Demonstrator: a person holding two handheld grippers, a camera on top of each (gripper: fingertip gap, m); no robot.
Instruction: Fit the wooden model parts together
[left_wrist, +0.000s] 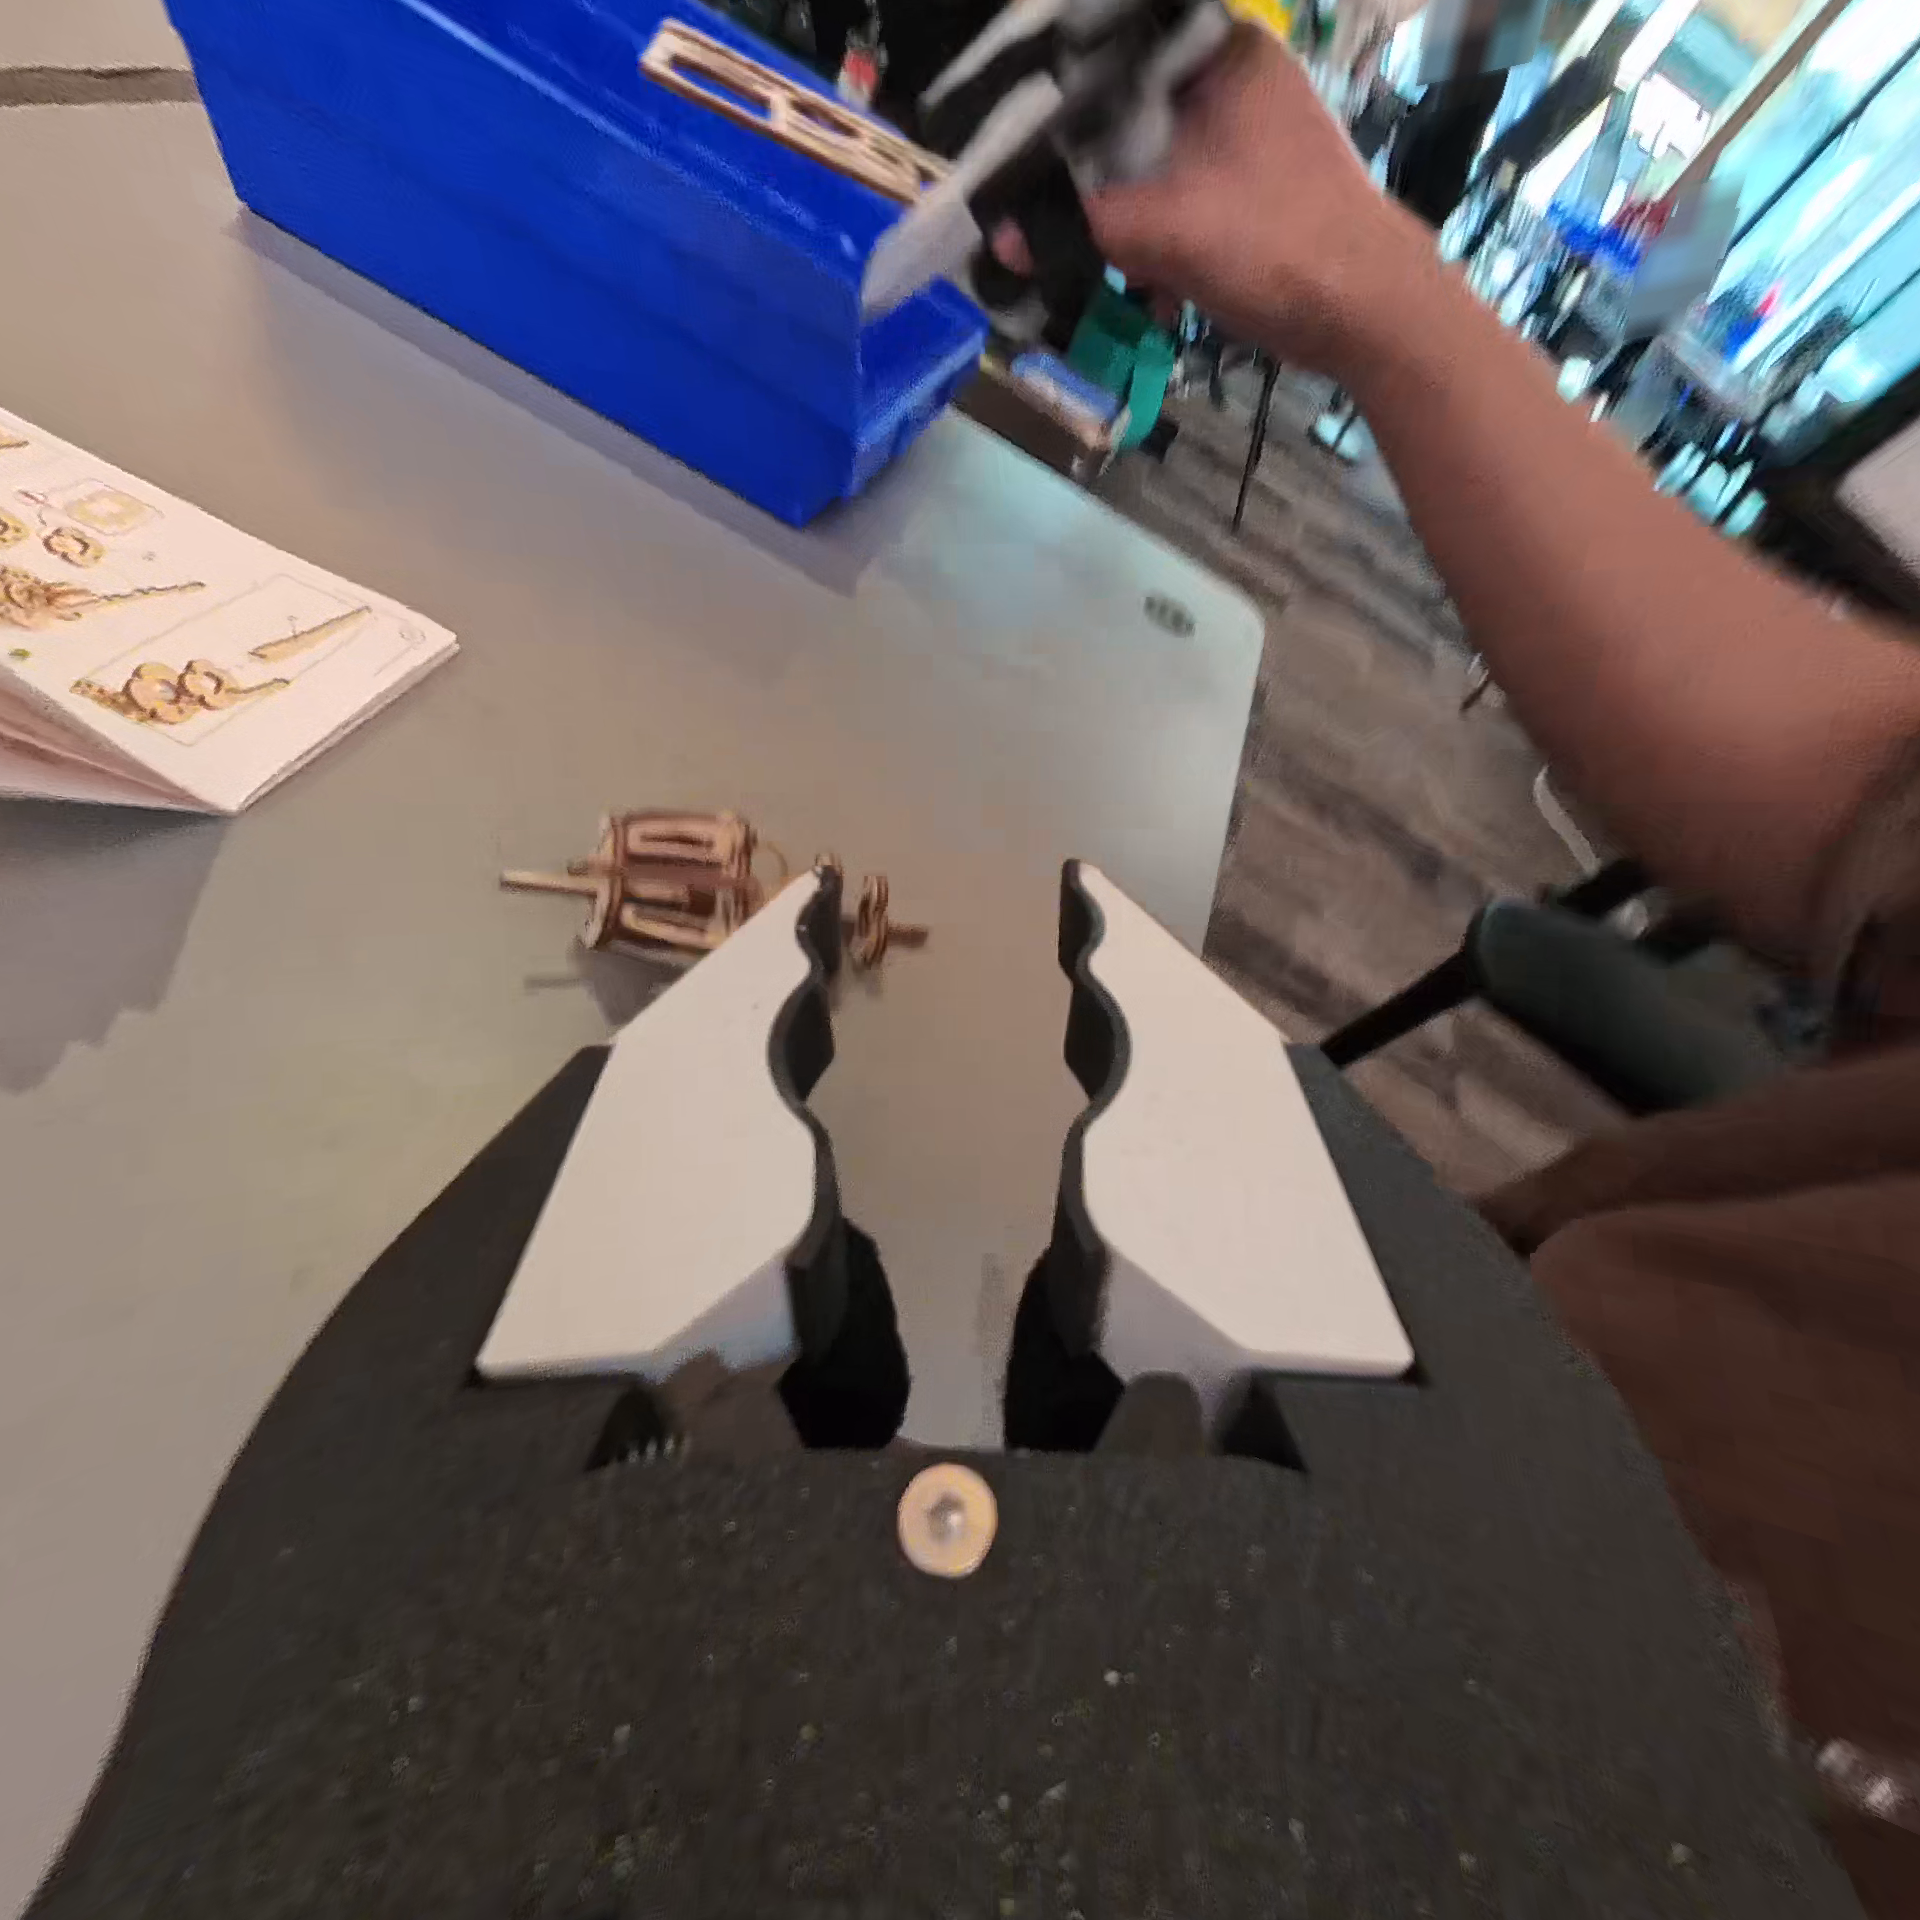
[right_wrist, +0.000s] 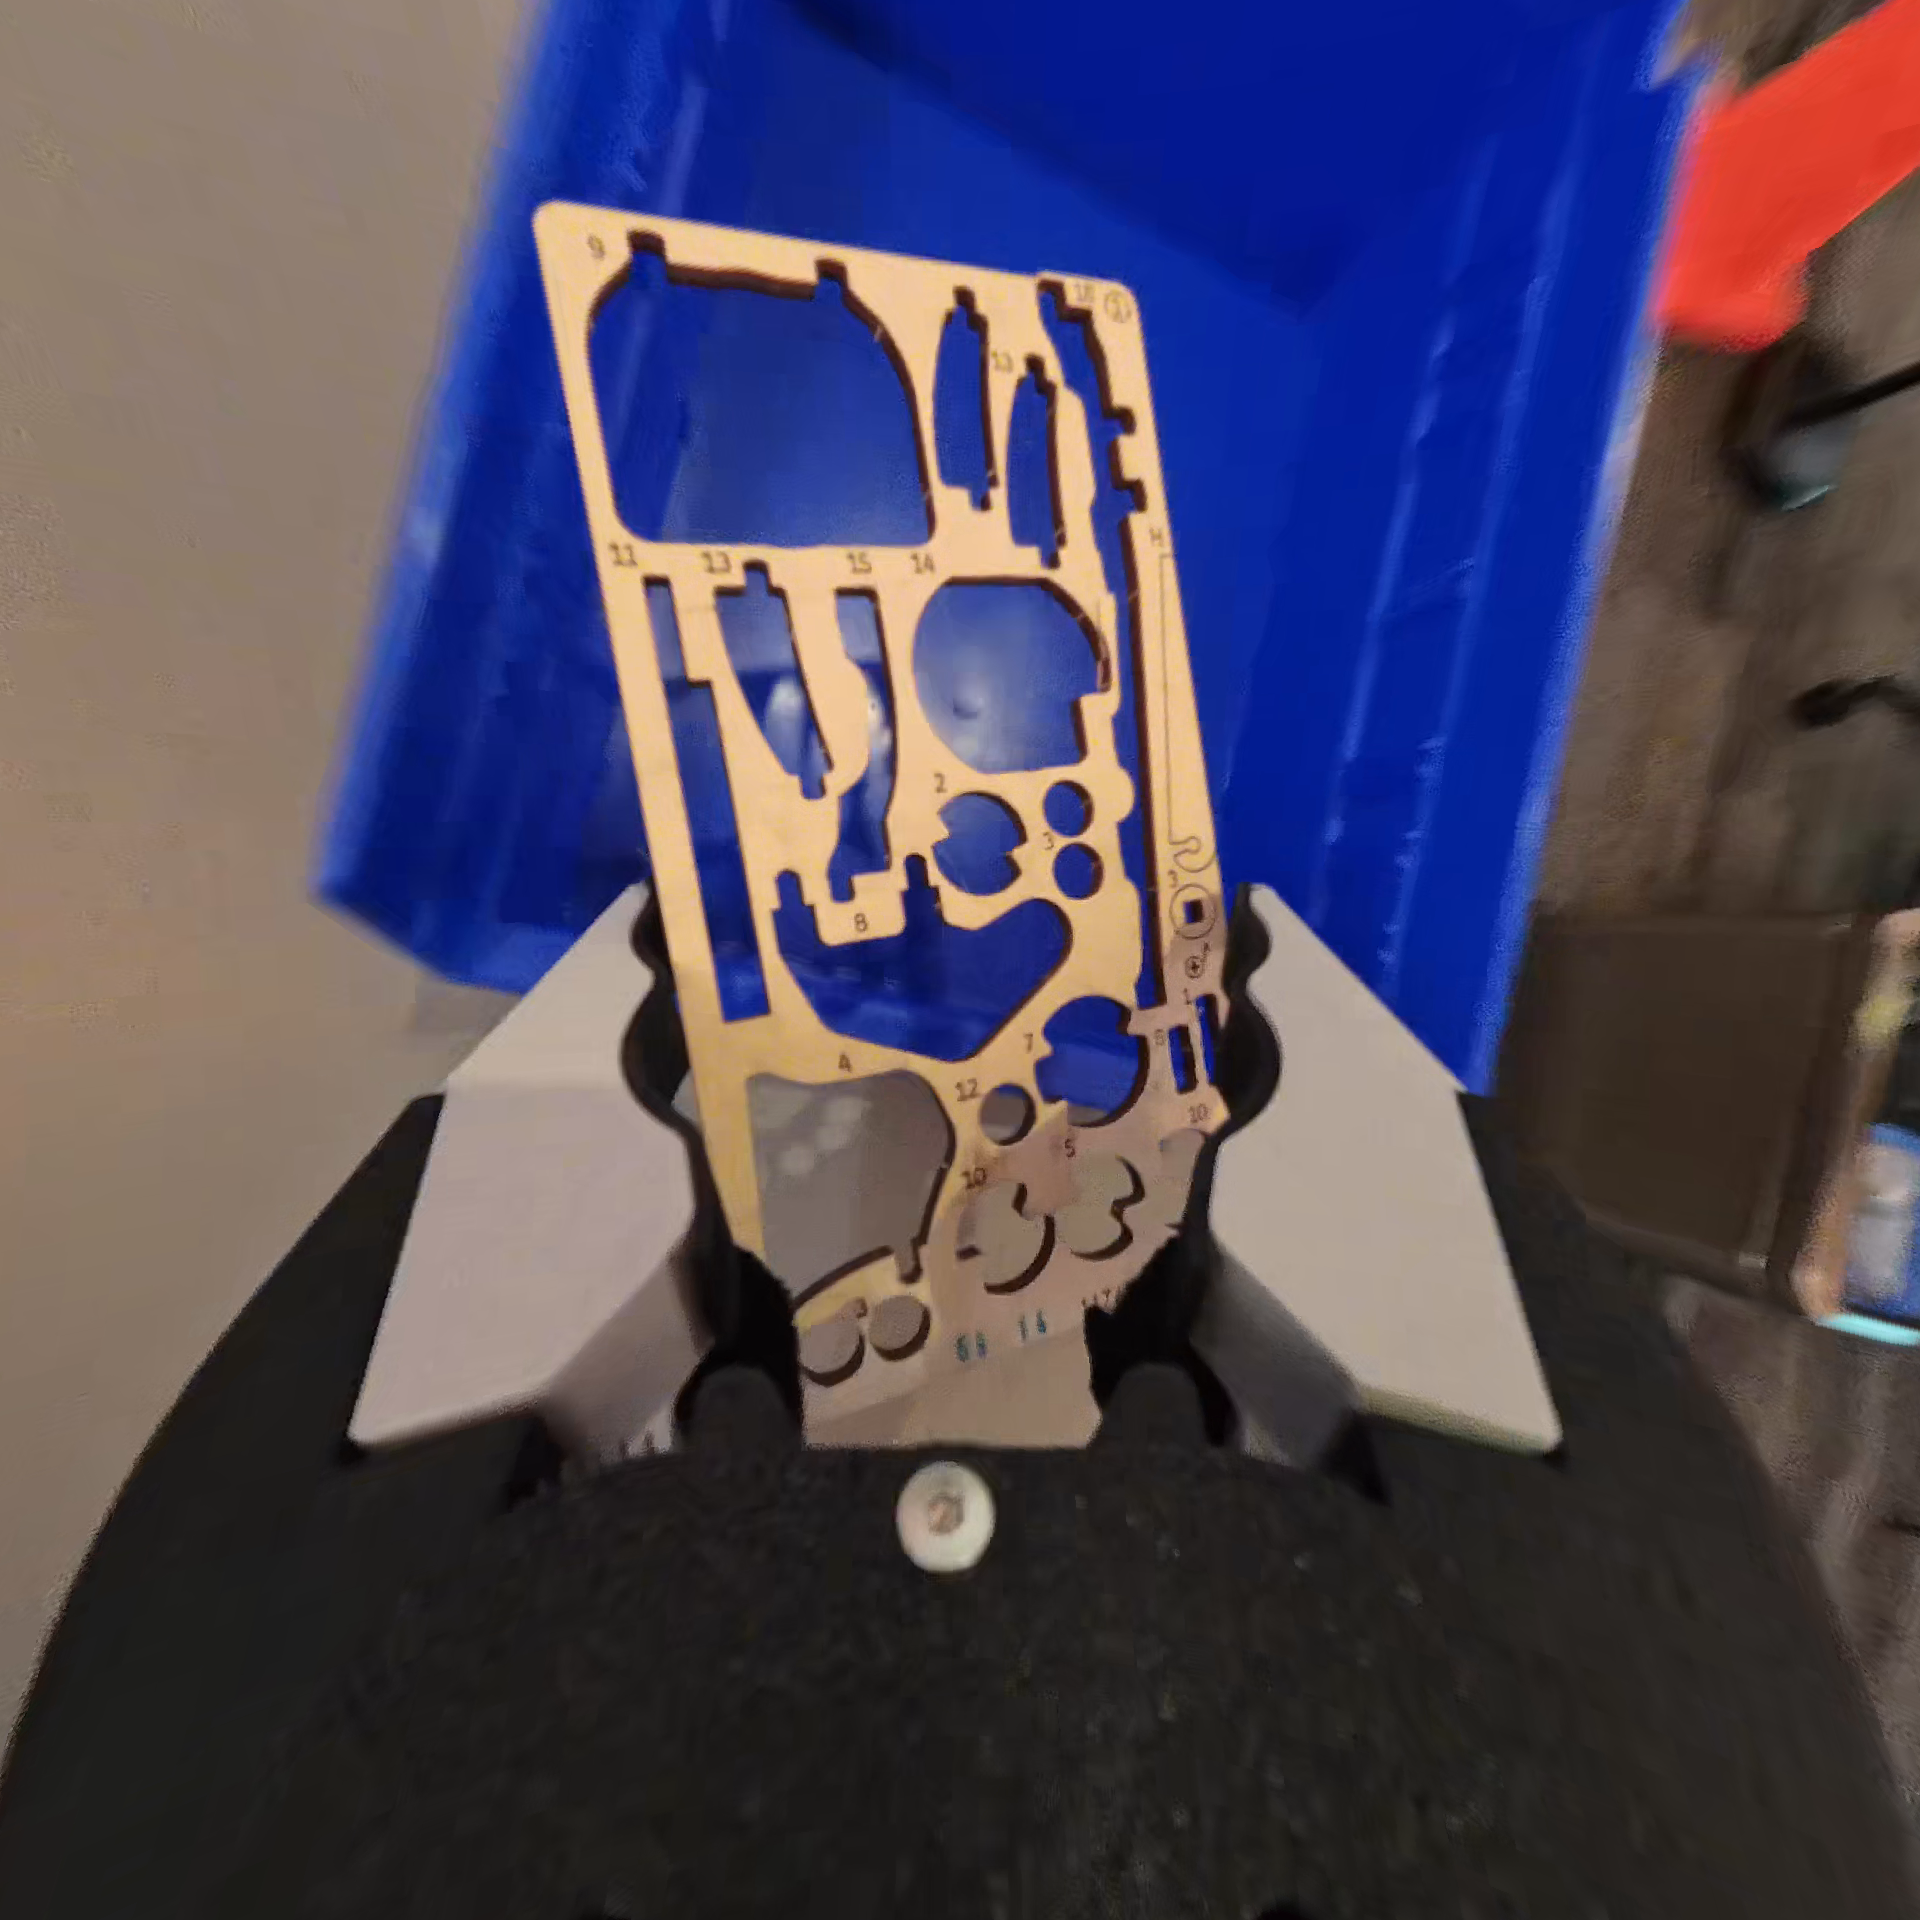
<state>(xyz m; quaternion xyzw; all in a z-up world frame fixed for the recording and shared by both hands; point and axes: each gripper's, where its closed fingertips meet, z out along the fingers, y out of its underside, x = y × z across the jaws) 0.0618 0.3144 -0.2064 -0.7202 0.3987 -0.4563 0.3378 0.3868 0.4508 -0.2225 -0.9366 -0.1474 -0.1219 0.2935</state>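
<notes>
A small wooden drum-like assembly (left_wrist: 665, 883) with a thin axle lies on the grey table (left_wrist: 520, 1091), with a small wooden gear piece (left_wrist: 873, 920) beside it. My left gripper (left_wrist: 945, 883) is open and empty, its left fingertip just in front of the gear piece. My right gripper (right_wrist: 945, 925) is shut on a thin wooden parts sheet (right_wrist: 883, 675) with most pieces punched out, gripped across its lower end. It holds the sheet over the blue bin (right_wrist: 1351, 416). In the left wrist view the sheet (left_wrist: 790, 114) and right gripper (left_wrist: 1039, 156) are blurred above the bin (left_wrist: 582, 239).
An open instruction booklet (left_wrist: 156, 644) lies on the table at the left. The table's right edge (left_wrist: 1247, 727) drops to the floor just beyond my left gripper. A person's forearm (left_wrist: 1610, 623) crosses the right side. A red object (right_wrist: 1818, 156) sits past the bin. The grippers' ends are close to 35 cm from one another.
</notes>
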